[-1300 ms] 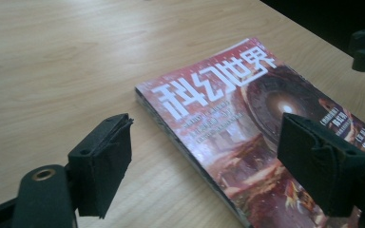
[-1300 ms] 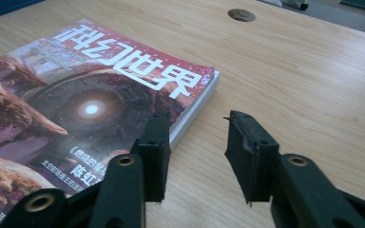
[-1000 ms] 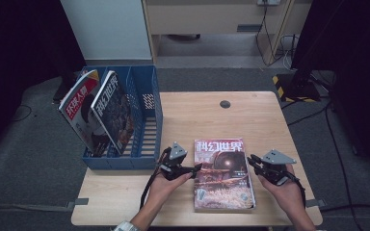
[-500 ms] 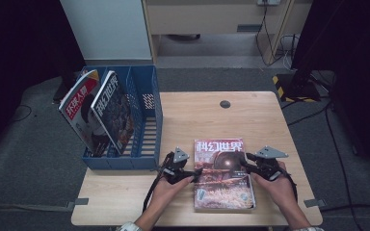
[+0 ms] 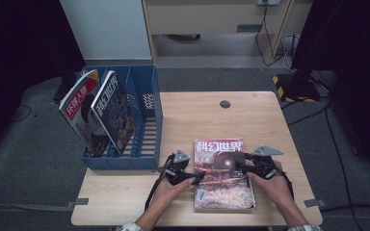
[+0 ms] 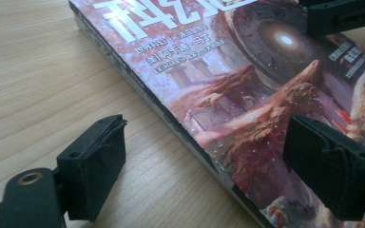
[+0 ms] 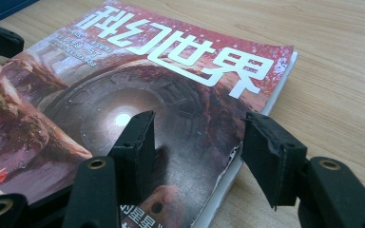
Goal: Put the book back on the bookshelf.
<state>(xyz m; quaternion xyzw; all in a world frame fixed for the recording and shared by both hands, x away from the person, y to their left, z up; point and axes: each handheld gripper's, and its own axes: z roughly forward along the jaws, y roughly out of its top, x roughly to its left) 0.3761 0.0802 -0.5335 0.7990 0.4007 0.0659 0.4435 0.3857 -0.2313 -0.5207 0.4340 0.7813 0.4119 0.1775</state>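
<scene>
Where light wood shows, the glossy flat magazine (image 5: 224, 174) lies.

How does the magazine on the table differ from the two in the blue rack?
The magazine on the table lies flat, cover up, between both tongs; the two magazines in the blue rack stand leaning in its left compartments. The flat one's cover is reddish; one racked cover is dark. All carry large white titles.

Three magazines: one (image 5: 224, 174) flat at lower centre, two (image 5: 99, 113) upright at left. One blue file rack (image 5: 144, 120). Two grippers.
</scene>
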